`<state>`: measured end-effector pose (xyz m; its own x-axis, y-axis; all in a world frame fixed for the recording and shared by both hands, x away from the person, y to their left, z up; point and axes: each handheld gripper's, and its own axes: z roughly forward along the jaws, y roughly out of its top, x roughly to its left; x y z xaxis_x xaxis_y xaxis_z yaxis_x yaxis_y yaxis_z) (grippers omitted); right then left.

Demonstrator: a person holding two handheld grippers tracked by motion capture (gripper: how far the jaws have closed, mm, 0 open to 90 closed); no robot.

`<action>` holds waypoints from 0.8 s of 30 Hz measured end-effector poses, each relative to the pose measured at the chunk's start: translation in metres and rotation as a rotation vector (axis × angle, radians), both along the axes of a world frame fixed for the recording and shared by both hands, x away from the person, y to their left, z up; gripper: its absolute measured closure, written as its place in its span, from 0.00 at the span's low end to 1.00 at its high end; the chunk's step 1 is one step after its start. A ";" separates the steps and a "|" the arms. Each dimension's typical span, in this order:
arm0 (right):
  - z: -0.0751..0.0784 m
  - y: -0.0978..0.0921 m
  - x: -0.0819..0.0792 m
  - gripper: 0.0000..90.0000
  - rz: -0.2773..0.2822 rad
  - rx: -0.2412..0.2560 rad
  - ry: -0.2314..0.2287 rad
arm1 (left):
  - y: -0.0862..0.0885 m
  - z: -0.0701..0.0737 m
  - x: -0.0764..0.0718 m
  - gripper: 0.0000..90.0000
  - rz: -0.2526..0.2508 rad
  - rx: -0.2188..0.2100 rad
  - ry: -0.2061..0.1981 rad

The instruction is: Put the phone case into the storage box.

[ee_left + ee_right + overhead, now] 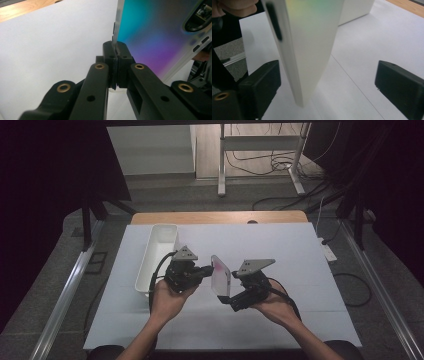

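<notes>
The left gripper (209, 270) has its jaws clenched on the edge of a phone case (160, 37), held upright above the white table (280, 250) between the two hands. The right gripper (327, 87) has its jaws spread wide, one on each side of the case's lower end without touching it. A white bin (157, 255) stands just left of the left gripper.

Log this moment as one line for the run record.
left gripper: shut on phone case edge | right gripper: open around case | case: upright, off table | white bin: far left
</notes>
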<state>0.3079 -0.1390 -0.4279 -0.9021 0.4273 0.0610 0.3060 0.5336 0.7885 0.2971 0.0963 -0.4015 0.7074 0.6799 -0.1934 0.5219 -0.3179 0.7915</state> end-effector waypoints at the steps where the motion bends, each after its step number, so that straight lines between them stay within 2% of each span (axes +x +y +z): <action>1: 0.000 -0.003 0.000 0.04 -0.009 0.000 0.001 | 0.001 0.000 0.000 0.98 0.002 0.000 0.000; 6: -0.002 -0.008 0.001 0.01 -0.029 -0.004 0.007 | 0.006 0.000 0.002 0.98 0.014 0.002 -0.004; 24: -0.004 -0.023 -0.002 0.01 -0.030 -0.043 0.000 | 0.018 -0.001 0.007 0.98 0.041 0.013 -0.005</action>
<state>0.3059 -0.1622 -0.4315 -0.8888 0.4563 0.0419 0.3223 0.5576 0.7650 0.3044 0.1143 -0.4024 0.6800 0.7105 -0.1810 0.5307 -0.3066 0.7902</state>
